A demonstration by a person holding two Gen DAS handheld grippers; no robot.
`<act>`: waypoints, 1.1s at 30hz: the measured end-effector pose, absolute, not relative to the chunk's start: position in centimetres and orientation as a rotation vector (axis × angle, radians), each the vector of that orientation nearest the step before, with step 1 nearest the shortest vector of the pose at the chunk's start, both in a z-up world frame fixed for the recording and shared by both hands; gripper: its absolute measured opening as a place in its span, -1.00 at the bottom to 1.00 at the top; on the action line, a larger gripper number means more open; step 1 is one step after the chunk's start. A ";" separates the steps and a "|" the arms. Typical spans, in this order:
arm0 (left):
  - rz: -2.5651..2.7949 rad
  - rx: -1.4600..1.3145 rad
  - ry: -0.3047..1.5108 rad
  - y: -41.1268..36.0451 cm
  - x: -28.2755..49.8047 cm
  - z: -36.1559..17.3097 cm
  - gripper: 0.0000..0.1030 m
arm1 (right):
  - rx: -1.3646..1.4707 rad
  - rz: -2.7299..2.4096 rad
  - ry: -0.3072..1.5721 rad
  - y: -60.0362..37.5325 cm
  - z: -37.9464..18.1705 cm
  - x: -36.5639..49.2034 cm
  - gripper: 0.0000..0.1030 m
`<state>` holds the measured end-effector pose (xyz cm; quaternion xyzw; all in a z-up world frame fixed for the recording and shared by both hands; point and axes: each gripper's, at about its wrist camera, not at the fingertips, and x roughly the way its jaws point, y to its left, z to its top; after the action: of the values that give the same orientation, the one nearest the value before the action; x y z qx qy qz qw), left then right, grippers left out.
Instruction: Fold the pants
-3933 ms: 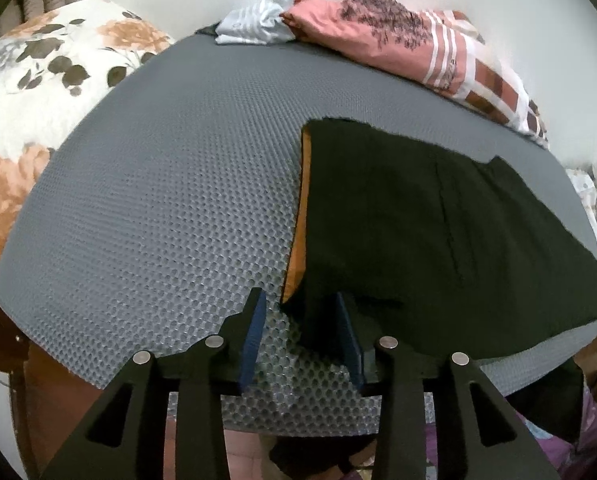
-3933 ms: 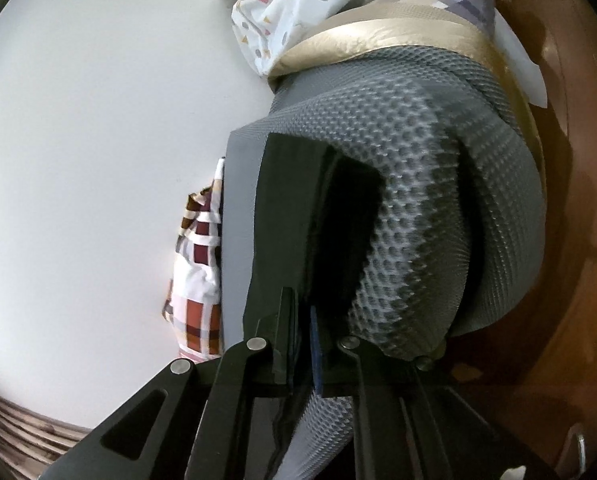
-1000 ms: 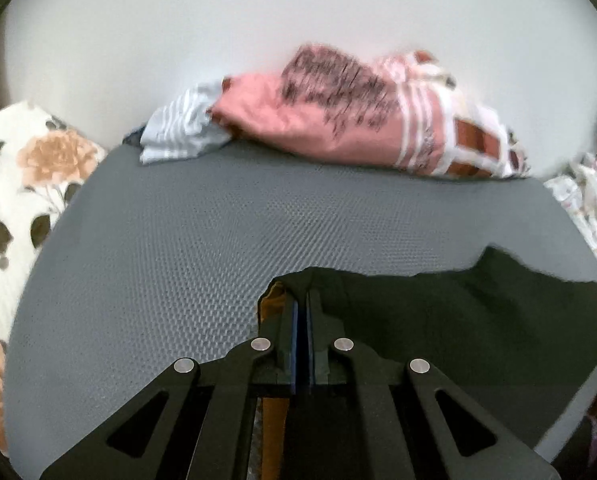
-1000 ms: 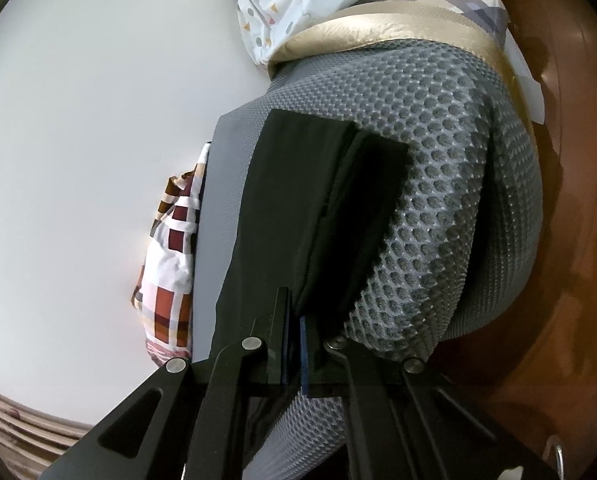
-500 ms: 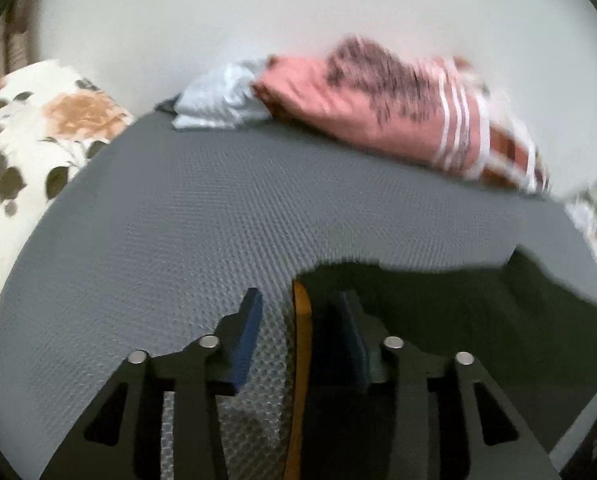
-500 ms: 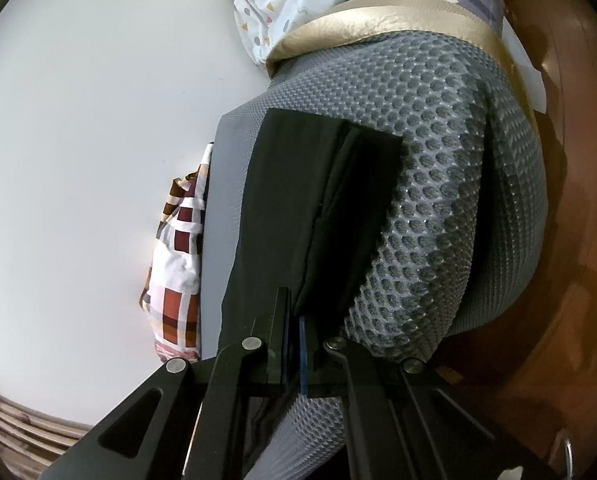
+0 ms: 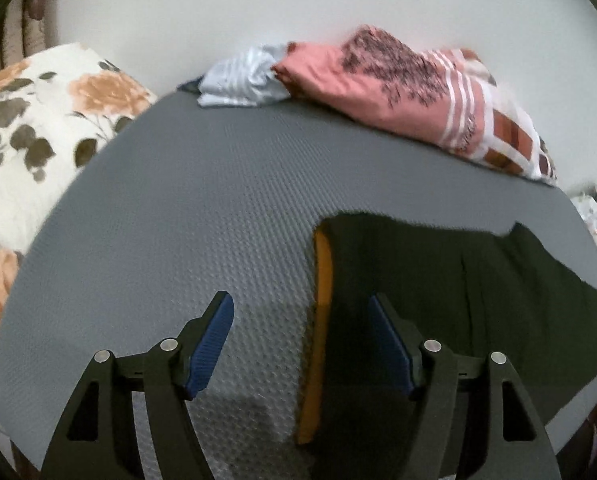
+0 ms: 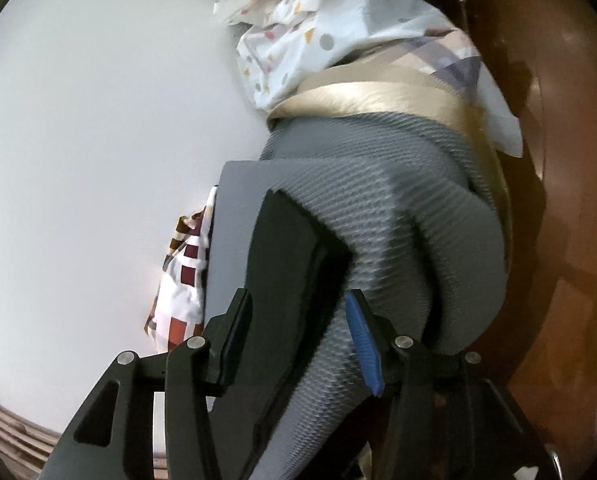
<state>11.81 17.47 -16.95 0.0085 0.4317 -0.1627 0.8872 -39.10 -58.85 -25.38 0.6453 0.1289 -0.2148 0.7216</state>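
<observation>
Now both grippers have just been opening: left gripper (image 7: 298, 344) straddles the orange-lined edge of the dark pants (image 7: 438, 280) on the grey mat (image 7: 198, 220); right gripper (image 8: 298, 336) gapes around their opposite end.

No readable text, label, brand, number or sign shows in either view.

Both wrist views sat close over the grey mat (image 7: 186, 216); the left faced the wall, the right its edge; both showed the dark pants (image 8: 290, 264).
</observation>
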 end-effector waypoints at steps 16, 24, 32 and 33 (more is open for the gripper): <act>-0.368 -0.027 0.936 17.3 11.0 -18.6 0.37 | 1.345 -0.453 0.372 -60.0 -24.8 -35.2 -0.07; -0.302 0.087 0.792 16.2 8.2 -14.5 0.37 | 1.394 -0.480 0.336 -61.2 -25.2 -35.7 -0.14; -0.431 0.022 0.767 12.1 6.6 -11.0 0.37 | 1.293 -0.426 0.408 -60.5 -24.2 -32.9 -0.06; -0.456 0.020 0.776 11.2 6.5 -10.9 0.38 | 1.301 -0.440 0.397 -60.8 -24.2 -32.9 -0.07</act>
<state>6.51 11.18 -10.88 0.0098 0.3753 -0.2202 0.9003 -32.92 -60.77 -24.24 0.5964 0.1819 -0.2019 0.7553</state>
